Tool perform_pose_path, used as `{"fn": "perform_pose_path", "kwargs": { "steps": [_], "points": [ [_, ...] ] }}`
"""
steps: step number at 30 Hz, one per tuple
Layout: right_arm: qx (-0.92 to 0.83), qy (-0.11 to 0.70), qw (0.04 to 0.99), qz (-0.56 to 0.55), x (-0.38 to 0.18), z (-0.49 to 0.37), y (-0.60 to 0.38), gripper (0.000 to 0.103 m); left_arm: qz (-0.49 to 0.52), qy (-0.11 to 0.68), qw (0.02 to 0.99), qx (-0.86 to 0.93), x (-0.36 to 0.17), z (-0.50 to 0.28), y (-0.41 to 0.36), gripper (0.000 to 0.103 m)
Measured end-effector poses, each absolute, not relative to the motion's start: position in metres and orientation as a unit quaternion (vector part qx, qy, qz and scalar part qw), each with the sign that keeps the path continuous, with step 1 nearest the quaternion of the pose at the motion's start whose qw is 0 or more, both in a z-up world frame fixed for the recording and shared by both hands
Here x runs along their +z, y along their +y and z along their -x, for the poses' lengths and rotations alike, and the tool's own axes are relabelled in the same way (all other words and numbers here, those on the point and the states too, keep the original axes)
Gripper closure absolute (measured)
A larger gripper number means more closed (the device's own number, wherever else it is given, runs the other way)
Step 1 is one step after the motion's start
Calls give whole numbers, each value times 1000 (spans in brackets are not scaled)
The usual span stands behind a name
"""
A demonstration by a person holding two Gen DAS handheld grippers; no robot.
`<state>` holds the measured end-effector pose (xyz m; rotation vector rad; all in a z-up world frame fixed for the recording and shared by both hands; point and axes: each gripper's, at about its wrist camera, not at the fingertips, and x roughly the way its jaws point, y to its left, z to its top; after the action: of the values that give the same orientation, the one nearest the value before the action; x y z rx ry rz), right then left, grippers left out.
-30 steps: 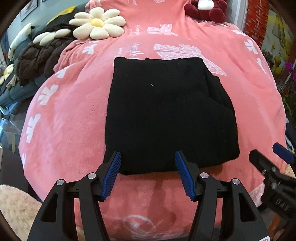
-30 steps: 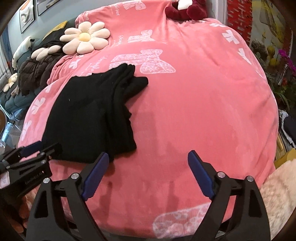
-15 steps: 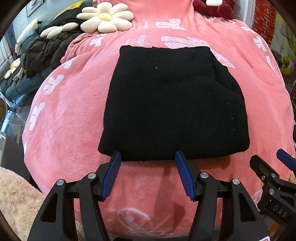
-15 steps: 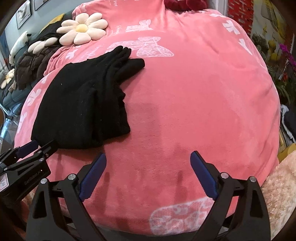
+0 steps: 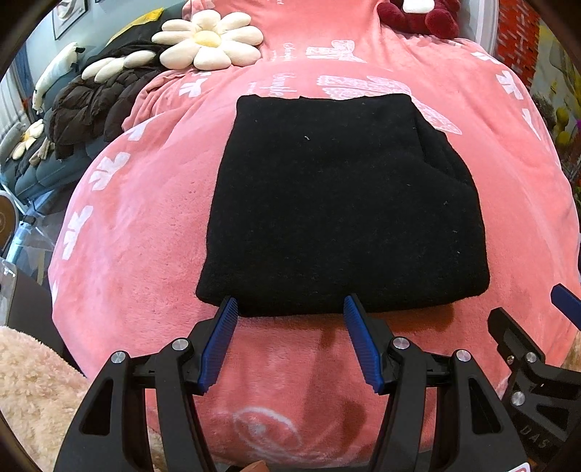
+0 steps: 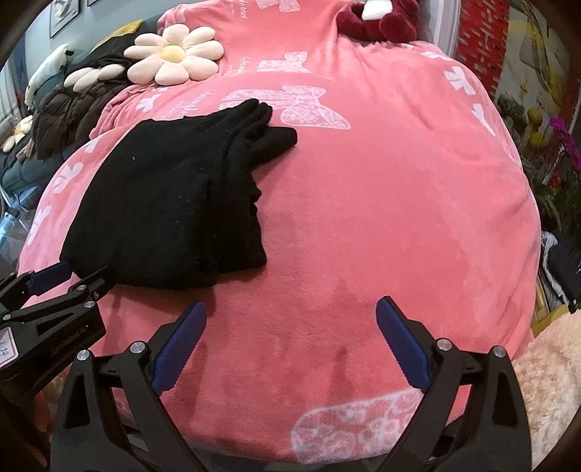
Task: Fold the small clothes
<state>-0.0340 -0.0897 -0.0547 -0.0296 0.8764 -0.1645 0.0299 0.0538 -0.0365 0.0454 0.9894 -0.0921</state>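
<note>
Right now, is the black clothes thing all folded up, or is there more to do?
Mostly done, it looks: the black garment lies folded into a neat stacked rectangle on the pink blanket. Nothing is in hand: the left gripper hovers open at its near edge, and the right gripper is opening over bare blanket. Perhaps only tidying remains.

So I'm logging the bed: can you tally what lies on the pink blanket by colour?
Black: 1, folded garment
Cream: 1, flower cushion
Dark red: 1, plush toy
Total: 3

A black knit garment (image 5: 341, 203) lies folded flat on the pink blanket (image 5: 145, 218).
</note>
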Motion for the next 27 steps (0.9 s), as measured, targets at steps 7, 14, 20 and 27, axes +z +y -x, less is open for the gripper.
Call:
{"fn": "perform_pose_path", "kwargs": {
  "steps": [7, 14, 20, 27],
  "points": [
    [-62, 432, 899, 45, -58, 30, -75, 11, -16, 477, 878, -34, -36, -28, 57, 44],
    [-60, 450, 891, 8, -62, 26, -80, 11, 19, 492, 870, -18, -41, -30, 71, 44],
    [-60, 458, 887, 5, -65, 24, -82, 11, 6, 491, 871, -28, -40, -29, 65, 44],
    [-62, 468, 881, -33, -66, 18, -84, 11, 0, 493, 870, -24, -41, -28, 63, 44]
  ]
}}
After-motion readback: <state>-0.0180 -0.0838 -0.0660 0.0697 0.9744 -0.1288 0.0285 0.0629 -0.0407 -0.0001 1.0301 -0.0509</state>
